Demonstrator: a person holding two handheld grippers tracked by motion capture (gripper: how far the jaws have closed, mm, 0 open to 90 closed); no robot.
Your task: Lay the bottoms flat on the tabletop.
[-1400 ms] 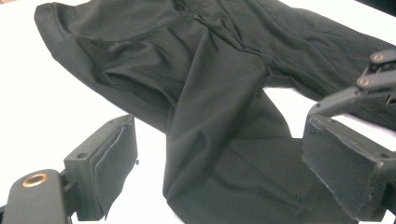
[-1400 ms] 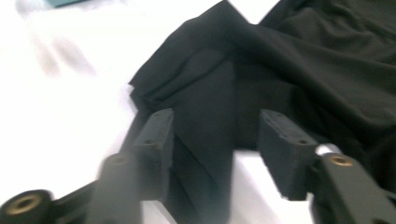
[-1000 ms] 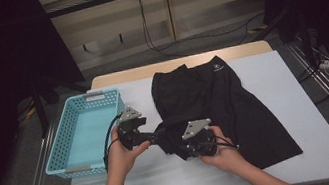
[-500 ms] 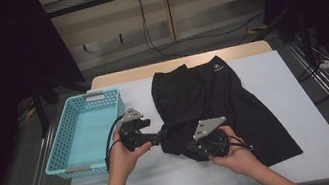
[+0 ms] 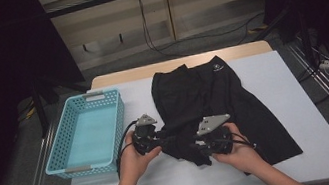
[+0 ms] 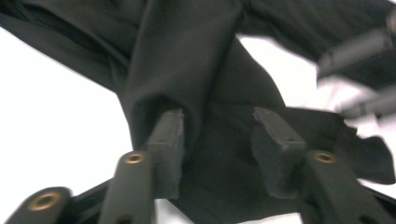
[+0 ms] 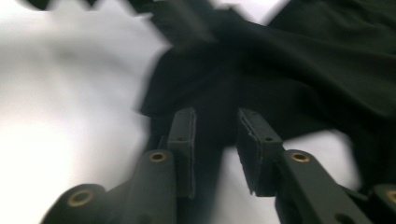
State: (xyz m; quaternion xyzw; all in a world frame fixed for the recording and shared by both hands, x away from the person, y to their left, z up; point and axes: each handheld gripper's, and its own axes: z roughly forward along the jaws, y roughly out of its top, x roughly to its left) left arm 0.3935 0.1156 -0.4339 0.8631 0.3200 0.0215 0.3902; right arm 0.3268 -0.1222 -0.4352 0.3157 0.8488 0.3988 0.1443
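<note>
A black garment (image 5: 214,99) lies spread on the white table (image 5: 276,74), and its near left corner is bunched up between my two grippers. My left gripper (image 5: 160,141) points right into that bunch. Its jaws have just been closing. In the left gripper view a fold of the garment (image 6: 187,46) drapes over one finger (image 6: 168,135), with cloth between the pads of the left gripper (image 6: 217,116) but a gap still showing. My right gripper (image 5: 197,150) faces left at the same bunch. Its jaws have just been opening. In the right gripper view the right gripper (image 7: 217,116) stands apart over the black garment (image 7: 303,70).
A light blue plastic basket (image 5: 66,139) sits at the table's left edge, beside my left hand. A bare strip of white table lies along the near edge and to the right of the garment. Dark floor and cables lie beyond the table.
Both hands have shifted a little to the right and nearer the front edge. The bunched corner of the garment has moved with them.
</note>
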